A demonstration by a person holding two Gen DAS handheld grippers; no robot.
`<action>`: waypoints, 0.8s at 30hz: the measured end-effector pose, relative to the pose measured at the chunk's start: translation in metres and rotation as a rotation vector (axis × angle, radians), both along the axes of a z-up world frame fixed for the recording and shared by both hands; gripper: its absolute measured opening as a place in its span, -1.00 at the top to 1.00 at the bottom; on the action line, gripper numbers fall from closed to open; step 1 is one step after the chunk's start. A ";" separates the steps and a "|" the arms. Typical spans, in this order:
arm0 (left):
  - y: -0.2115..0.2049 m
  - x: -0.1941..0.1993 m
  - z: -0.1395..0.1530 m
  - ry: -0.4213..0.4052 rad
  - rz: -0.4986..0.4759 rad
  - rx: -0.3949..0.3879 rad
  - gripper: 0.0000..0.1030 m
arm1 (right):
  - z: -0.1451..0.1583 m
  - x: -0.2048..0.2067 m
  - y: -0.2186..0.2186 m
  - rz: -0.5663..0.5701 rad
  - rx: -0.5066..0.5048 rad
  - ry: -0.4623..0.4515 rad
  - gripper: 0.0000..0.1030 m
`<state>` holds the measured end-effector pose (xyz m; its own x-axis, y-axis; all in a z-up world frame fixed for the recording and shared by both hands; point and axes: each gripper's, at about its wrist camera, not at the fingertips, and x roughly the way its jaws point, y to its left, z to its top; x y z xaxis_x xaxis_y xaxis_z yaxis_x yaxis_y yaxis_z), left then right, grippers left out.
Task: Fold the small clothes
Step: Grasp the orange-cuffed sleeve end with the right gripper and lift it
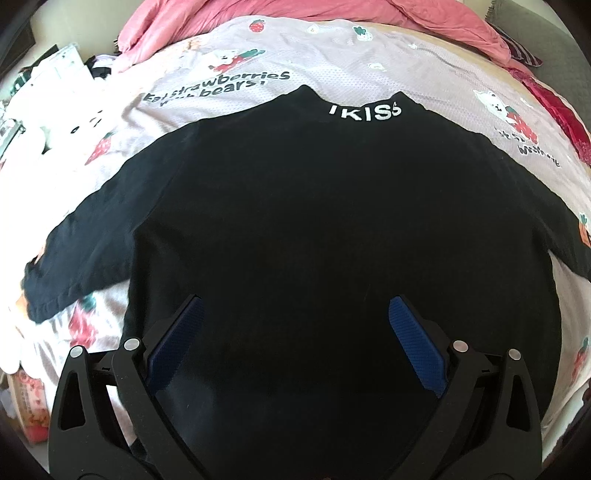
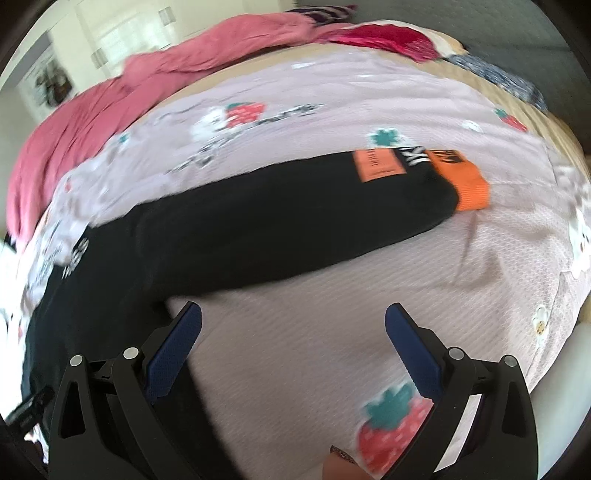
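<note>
A small black long-sleeved top (image 1: 314, 221) lies spread flat on the bed, its collar with white lettering (image 1: 364, 112) at the far side. My left gripper (image 1: 295, 314) is open and empty, hovering over the top's lower body. In the right wrist view the top's right sleeve (image 2: 277, 214) stretches out to an orange cuff (image 2: 469, 181) with an orange patch (image 2: 376, 164). My right gripper (image 2: 293, 321) is open and empty over bare sheet, just below that sleeve near the armpit.
The bed carries a pale pink sheet with strawberry and bear prints (image 1: 221, 85) (image 2: 369, 350). A pink quilt (image 1: 295, 18) (image 2: 110, 110) is bunched along the far side. Red and dark fabrics (image 1: 554, 107) lie at the right edge. Clutter (image 1: 55, 74) sits off the left.
</note>
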<state>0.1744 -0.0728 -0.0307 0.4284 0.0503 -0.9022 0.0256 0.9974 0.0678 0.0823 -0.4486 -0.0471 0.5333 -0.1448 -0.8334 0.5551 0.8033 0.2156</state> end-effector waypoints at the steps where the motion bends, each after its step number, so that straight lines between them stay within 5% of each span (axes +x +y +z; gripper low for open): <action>1: -0.002 0.003 0.000 0.000 -0.002 -0.002 -0.82 | -0.001 0.000 -0.007 -0.015 0.003 0.001 -0.92; 11: -0.024 0.037 -0.010 0.017 -0.014 0.021 -0.82 | -0.025 0.016 -0.078 -0.161 0.091 0.018 -0.92; 17: -0.030 0.047 -0.009 0.017 -0.018 0.003 -0.82 | -0.040 0.014 -0.122 -0.263 0.200 -0.101 -0.83; 24: -0.029 0.050 -0.005 0.010 -0.010 -0.009 -0.82 | -0.042 0.007 -0.148 -0.337 0.225 -0.222 0.44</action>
<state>0.2247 -0.1020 -0.0362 0.4196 0.0380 -0.9069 0.0366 0.9976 0.0588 0.0898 -0.5962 -0.0895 0.6569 -0.1693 -0.7347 0.6977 0.5059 0.5072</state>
